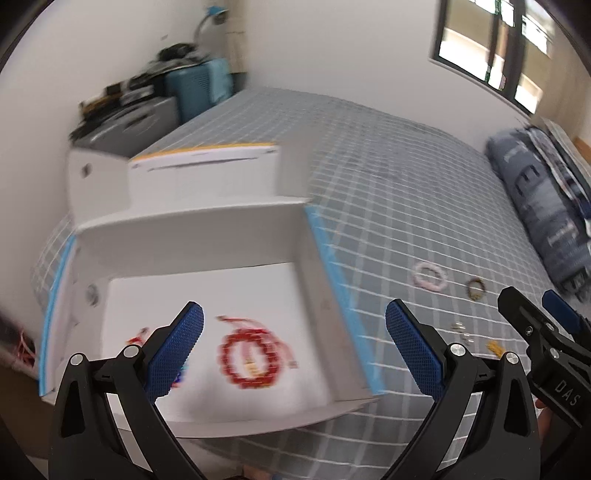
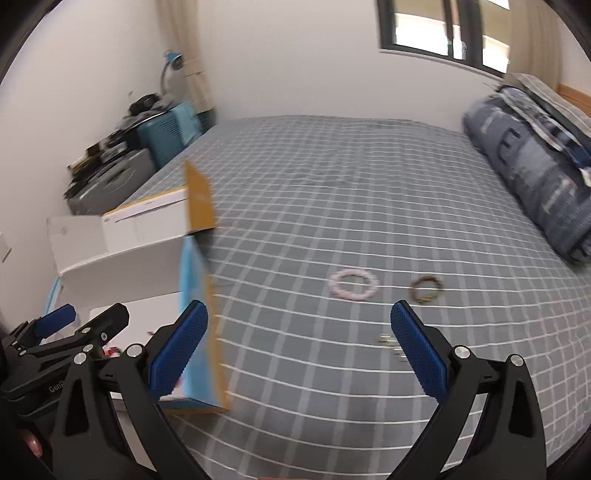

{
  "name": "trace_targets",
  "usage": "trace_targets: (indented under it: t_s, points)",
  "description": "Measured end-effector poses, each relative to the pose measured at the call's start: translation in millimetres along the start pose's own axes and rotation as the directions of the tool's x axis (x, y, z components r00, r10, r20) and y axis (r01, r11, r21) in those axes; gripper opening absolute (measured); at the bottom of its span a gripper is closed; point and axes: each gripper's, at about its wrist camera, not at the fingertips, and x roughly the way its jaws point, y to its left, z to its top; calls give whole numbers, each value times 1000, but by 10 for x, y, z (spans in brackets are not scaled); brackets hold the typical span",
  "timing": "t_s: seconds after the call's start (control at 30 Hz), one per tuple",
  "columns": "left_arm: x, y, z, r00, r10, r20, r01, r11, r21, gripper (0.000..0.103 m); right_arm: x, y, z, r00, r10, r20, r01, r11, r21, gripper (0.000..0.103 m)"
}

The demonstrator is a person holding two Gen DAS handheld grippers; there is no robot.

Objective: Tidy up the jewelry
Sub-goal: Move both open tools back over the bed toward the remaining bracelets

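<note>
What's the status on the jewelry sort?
Both hand-held grippers, left and right, open, empty. Red bracelet in white box; pink bracelet on bed. Nothing blocking.

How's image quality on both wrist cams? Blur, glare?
Left wrist: motion blur smears the red bracelet and white box; gripper pads sharp. Right wrist: window blown out, pink bracelet soft. Both: strong fisheye bend.

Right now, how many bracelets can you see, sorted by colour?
Red bracelet, in the white box: 1
Pink bracelet, on the bed: 1
Dark multicoloured bracelet, on the bed: 1
Total: 3
</note>
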Motion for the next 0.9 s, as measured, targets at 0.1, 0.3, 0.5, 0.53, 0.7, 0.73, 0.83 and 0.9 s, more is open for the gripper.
trace_targets:
  t_s: [0.1,0.3,0.5,0.53,0.7,0.73,0.83,0.9]
  points:
    - [53,-421,75,999,-33,-9,34,998,62,97,-39,-347,-3,1000,-23,-2,23,999,30,95]
    - [354,-1090,244,996,-71,-48,77,989,130,97,7,-1028,-25,996,-92,-22,94,993,74,95]
    - [902,-1675,377,990,-91,-108,109,979,173,97,255,-1615,-120,988,-138,-73,147,982,123,95]
    - [975,-1739,383,989,-96,-114,116,977,178,97,350,-1712,-159,985,-143,-93,154,980,127,95]
    - [1463,-2018,451,982,-106,-159,137,970,202,97,651,-1936,-294,977,-136,-163,156,981,118,95]
    - [1539,-2051,454,981,-96,-167,131,969,210,97,713,-1987,-331,976,-138,-171,159,980,119,95]
    - [1836,-2109,437,973,-89,-211,135,968,213,97,923,-2098,-449,967,-129,-219,158,980,120,95]
    - [1991,-2158,413,969,-84,-232,137,966,221,97,1046,-2167,-534,960,-124,-249,160,979,129,95]
